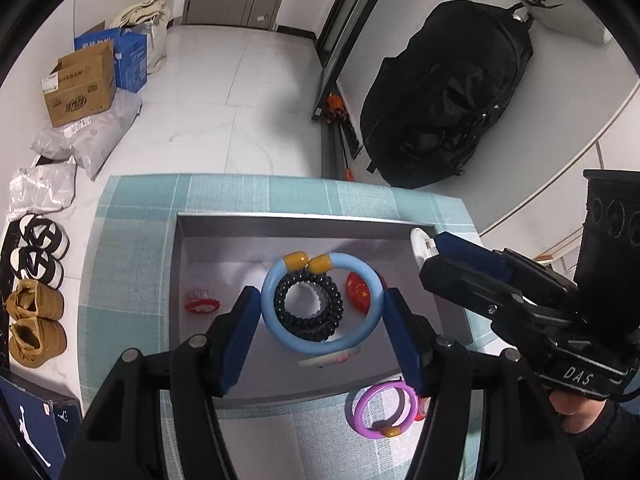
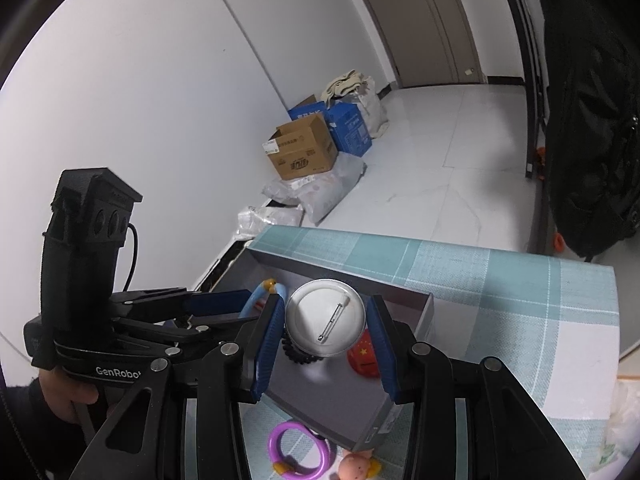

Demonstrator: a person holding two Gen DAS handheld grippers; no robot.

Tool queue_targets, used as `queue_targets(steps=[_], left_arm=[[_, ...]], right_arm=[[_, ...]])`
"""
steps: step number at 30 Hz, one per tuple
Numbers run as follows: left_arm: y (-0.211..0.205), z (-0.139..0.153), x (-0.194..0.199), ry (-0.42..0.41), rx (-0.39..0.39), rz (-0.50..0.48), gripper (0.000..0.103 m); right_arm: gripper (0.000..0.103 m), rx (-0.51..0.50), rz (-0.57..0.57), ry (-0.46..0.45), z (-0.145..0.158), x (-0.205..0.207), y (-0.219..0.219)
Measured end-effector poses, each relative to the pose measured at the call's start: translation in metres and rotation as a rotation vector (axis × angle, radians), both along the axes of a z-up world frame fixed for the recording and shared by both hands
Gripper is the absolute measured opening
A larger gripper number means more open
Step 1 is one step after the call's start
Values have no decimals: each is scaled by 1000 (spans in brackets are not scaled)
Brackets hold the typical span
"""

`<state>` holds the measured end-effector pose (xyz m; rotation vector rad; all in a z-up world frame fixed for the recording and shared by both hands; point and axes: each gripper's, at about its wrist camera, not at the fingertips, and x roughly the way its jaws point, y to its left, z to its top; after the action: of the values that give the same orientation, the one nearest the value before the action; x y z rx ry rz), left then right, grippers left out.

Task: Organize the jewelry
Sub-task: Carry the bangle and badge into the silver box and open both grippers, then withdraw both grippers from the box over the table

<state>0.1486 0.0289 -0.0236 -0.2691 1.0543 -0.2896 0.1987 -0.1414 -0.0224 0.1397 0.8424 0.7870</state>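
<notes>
The grey box (image 1: 304,384) lies on the checked teal cloth (image 1: 132,280) and serves here as landmark. Above its inside, the left gripper (image 1: 322,304) holds the light blue bracelet (image 1: 320,304) between both blue pads, one on each side. Under this bracelet, inside the box, lies a black spiral hair tie (image 1: 308,306), with a red badge (image 1: 358,294) to its right and a small red piece (image 1: 202,304) to its left. Over the box's right part, the right gripper (image 2: 326,330) clamps a round pin badge (image 2: 326,318), its silver back turned to the camera. Just outside the box's near wall, a purple bracelet (image 1: 380,410) rests on the cloth.
</notes>
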Motion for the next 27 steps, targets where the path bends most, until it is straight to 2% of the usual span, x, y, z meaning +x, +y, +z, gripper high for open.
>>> queue_targets(steps=[7,12,16,18,19,27], left_arm=[[-1,-2,0,-6,2,-5,58],[0,-3,4,12,-31,-8,58],[9,-2,2,7,-113,7,59],[12,0,-1,0,-149,4,69],[12,0,-2,-3,-162,2,71],[10,15,-20,-67,-167,14,72]], right_arm=[[42,-20,2,0,-3,-1,2],[43,-19,-7,-13,0,-4,1],[55,-3,-16,-46,9,-7,-4],[60,13,-35,-62,14,-11,-11],[65,21,-51,-68,17,-12,-16],[72,22,-155,-82,30,-23,-50]])
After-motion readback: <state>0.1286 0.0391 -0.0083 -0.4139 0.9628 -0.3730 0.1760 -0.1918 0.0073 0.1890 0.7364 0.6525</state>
